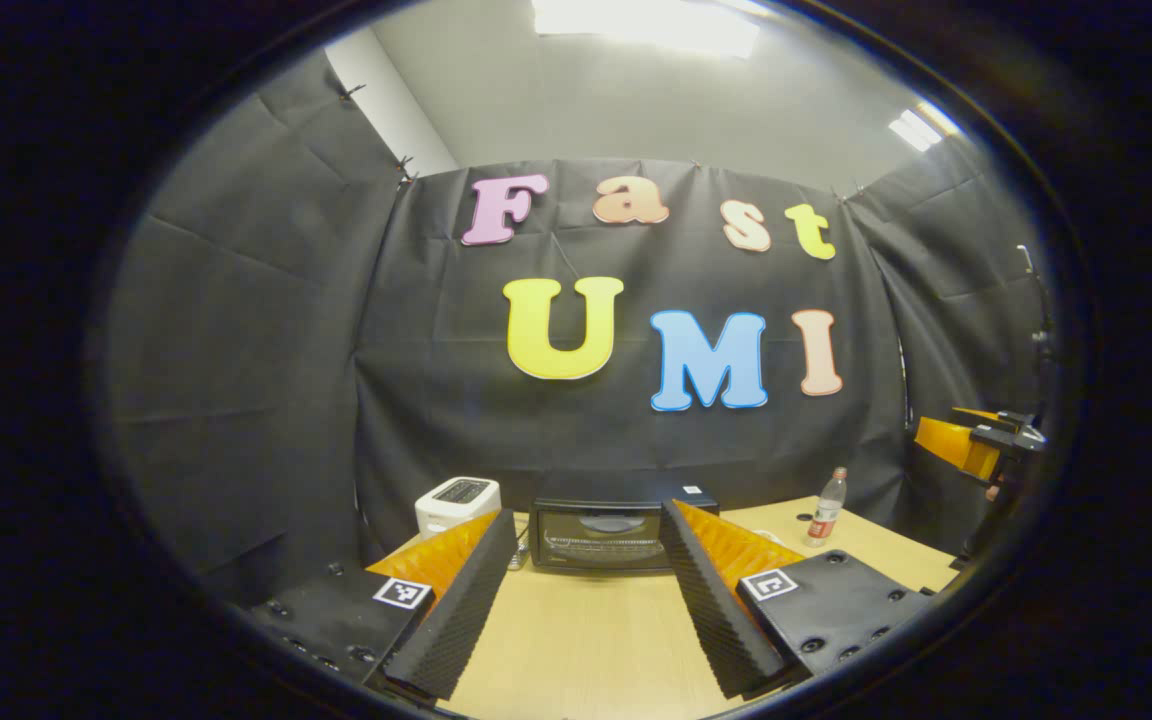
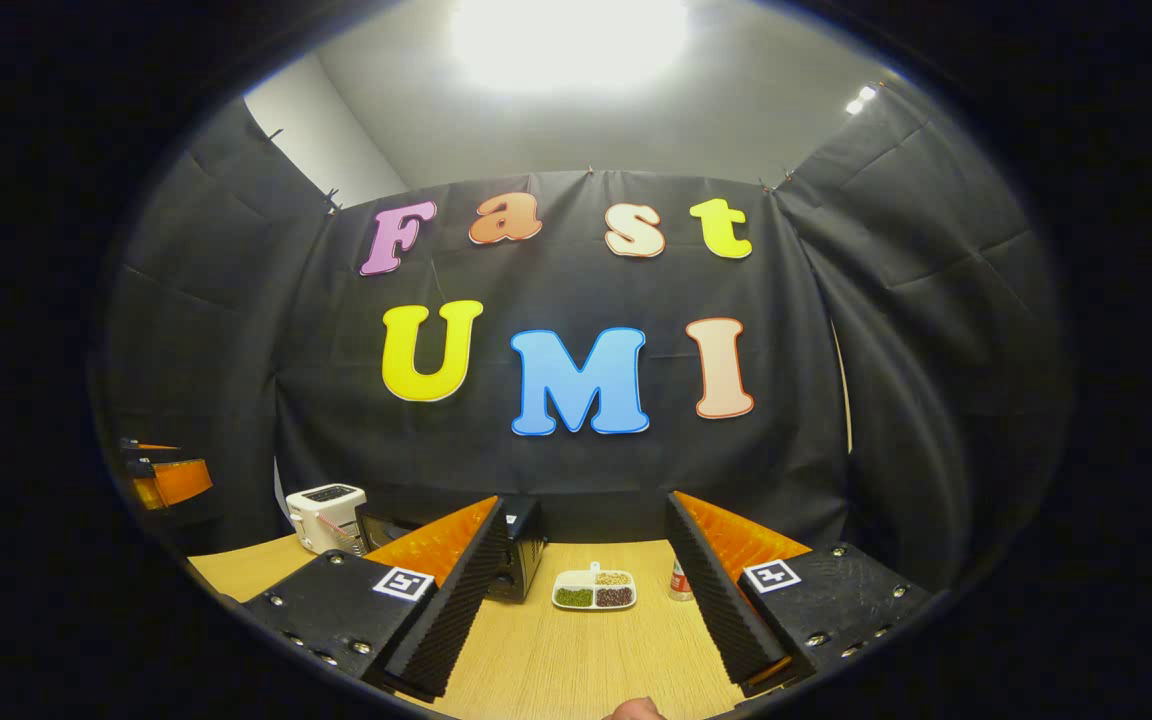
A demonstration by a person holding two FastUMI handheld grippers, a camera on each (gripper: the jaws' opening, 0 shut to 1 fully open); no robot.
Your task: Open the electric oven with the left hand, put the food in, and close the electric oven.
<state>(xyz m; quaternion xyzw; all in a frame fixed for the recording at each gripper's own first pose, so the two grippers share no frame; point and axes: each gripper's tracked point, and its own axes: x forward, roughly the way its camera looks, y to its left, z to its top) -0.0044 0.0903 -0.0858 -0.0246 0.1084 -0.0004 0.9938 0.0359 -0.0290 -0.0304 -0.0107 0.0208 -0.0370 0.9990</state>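
Left gripper (image 1: pixel 591 590) above wooden table (image 1: pixel 586 640), jaws spread wide, nothing between them. Electric oven (image 1: pixel 601 535) straight ahead of it at table's far edge, door closed. White toaster (image 1: pixel 456 503) just left of oven; plastic bottle (image 1: pixel 826 508) well right of oven. Right gripper (image 2: pixel 586 590) released too, grasping nothing. Divided food dish (image 2: pixel 594 590) right of oven (image 2: pixel 516 555) on table, untouched, framed between right gripper's fingers (image 2: pixel 451 600). Small can (image 2: pixel 679 580) right of dish.
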